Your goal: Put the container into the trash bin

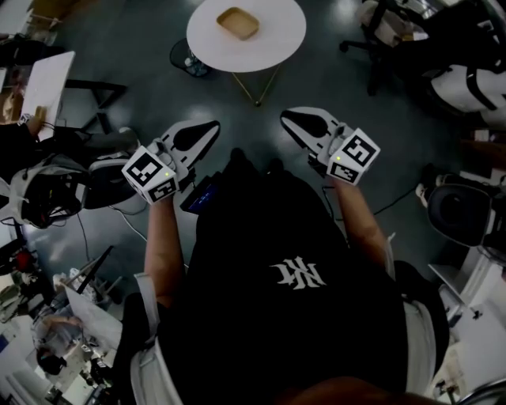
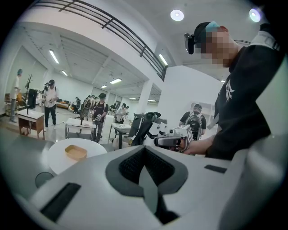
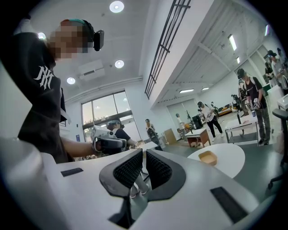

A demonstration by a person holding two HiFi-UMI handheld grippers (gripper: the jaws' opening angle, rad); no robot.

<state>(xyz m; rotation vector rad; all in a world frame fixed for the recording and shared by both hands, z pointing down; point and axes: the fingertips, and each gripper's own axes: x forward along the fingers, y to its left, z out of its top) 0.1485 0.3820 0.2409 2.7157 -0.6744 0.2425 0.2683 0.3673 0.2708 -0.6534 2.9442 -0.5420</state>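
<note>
A shallow tan container (image 1: 238,23) lies on a round white table (image 1: 273,39) ahead of me; it also shows as the container (image 2: 75,152) in the left gripper view and the container (image 3: 208,157) in the right gripper view. A dark trash bin (image 1: 188,57) stands on the floor at the table's left side. My left gripper (image 1: 212,126) is held in the air well short of the table, its jaws shut on nothing. My right gripper (image 1: 286,119) hovers beside it at the same distance, jaws all but touching and empty.
An office chair (image 1: 395,32) stands to the table's right, and a dark desk and chair (image 1: 87,95) to its left. Cluttered desks, bags and cables line both sides of the floor. Several people (image 2: 100,112) stand at tables far behind.
</note>
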